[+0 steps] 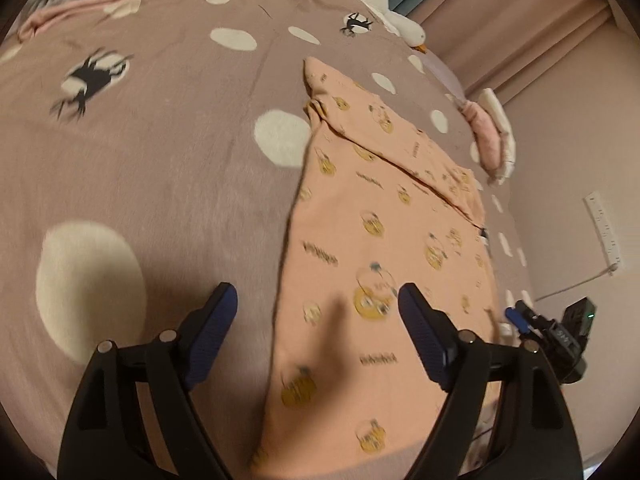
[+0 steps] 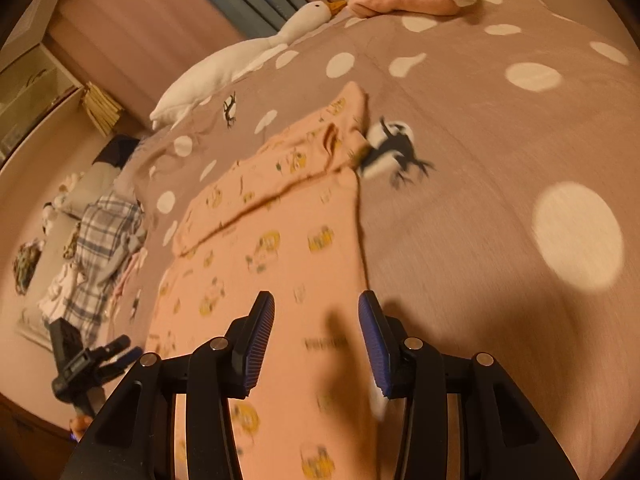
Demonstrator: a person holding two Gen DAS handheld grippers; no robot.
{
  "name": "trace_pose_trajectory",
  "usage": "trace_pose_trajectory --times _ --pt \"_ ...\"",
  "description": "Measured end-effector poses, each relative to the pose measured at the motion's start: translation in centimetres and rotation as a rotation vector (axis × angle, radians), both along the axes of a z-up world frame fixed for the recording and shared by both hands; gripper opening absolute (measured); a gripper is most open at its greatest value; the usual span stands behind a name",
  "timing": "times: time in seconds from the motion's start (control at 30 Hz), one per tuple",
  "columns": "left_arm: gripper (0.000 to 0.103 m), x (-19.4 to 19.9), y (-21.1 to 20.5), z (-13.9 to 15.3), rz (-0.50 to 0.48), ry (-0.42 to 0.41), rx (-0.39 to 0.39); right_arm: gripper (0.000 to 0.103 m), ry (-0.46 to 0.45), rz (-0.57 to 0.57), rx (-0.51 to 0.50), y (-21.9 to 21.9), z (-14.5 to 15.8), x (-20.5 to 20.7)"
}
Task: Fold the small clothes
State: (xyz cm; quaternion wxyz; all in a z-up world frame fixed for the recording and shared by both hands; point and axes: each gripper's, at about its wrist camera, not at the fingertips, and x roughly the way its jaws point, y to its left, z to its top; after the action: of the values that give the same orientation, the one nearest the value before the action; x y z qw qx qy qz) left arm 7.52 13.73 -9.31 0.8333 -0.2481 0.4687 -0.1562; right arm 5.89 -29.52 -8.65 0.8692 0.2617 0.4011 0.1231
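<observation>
**Peach garment flat on the spotted bedcover, both grippers released**

Peach printed garment (image 1: 384, 248) (image 2: 280, 248) lies spread on the bedcover directly under both cameras, a long smooth panel running away from the lens, with a sleeve or upper part folded across its far end in a diagonal crease. Small yellow cartoon prints dot the fabric.

Above its near end, the left gripper (image 1: 318, 312) hangs with its jaws spread wide and nothing between them; one blue pad sits over the bedcover, the other over the cloth. In the right wrist view, the right gripper (image 2: 316, 320) is likewise parted and holds nothing, both pads over the garment near its right-hand edge. Each gripper shows small at the frame edge of the other's camera.

Underneath everything is the mauve bedcover (image 1: 160, 160) (image 2: 480, 140), patterned with cream dots and dark bird figures. Beyond the garment, a white goose plush (image 2: 248, 56) lies along the far side of the bed, with a pink pillow (image 2: 400, 0) just beside its beak. A plaid cloth (image 2: 100, 240) sits crumpled off to the left in the right wrist view.
</observation>
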Motion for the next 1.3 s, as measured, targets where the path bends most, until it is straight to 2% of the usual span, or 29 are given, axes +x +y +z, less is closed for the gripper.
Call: trace_pose_trajectory --times 0.3,0.53,0.67,1.1,1.3 --pt "0.083 -1.7 0.2 -1.0 -0.020 0.039 -0.104 0.044 0.048 -0.020 0.055 -0.3 -1.4 -3.1" --pt "0.083 -1.9 0.5 -1.3 -0.044 0.063 -0.196 0.044 0.107 -0.021 0.084 -0.4 -2.7 -3.8" --pt "0.083 -1.8 0.1 -1.4 -0.062 0.064 -0.202 0.044 0.119 -0.019 0.105 -0.2 -3.0 -4.1" --pt "0.083 0.7 -0.9 -1.8 -0.084 0.071 -0.298 0.044 0.111 0.045 0.228 0.4 -4.2 -0.9" --pt "0.083 2.2 -2.2 -1.9 -0.111 0.083 -0.325 0.044 0.109 0.062 0.253 0.7 -4.3 0.5"
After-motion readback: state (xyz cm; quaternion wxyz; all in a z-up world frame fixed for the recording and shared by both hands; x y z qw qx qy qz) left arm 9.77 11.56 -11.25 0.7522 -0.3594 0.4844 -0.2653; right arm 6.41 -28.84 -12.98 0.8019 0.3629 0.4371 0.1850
